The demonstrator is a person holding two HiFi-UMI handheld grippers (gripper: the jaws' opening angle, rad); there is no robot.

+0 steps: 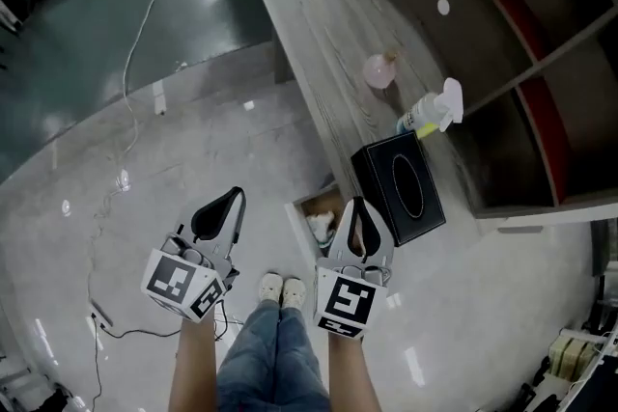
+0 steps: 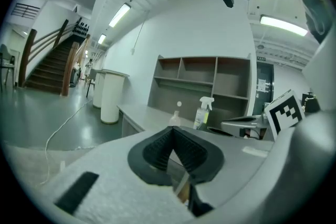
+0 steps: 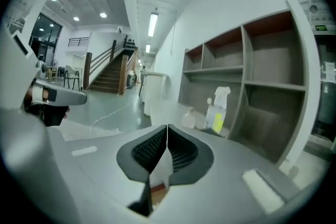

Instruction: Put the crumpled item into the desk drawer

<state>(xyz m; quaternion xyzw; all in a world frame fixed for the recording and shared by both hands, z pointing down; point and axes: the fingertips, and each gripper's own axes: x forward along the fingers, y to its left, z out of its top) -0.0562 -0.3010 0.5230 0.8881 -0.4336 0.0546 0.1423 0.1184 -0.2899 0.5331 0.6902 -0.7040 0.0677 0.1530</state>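
Now | left gripper [image 2: 172,131] and right gripper [image 3: 167,131]: jaws closed, empty | pale crumpled item [image 1: 322,227] seems to lie in open drawer [image 1: 319,202] under desk [image 1: 328,43] | risk: right gripper, just beside box [image 1: 398,186] at desk edge, may knock it; shutting drawer may pinch item

Spray bottle [image 1: 432,111] stands behind tissue box [image 1: 401,186] on desk [image 1: 319,24].
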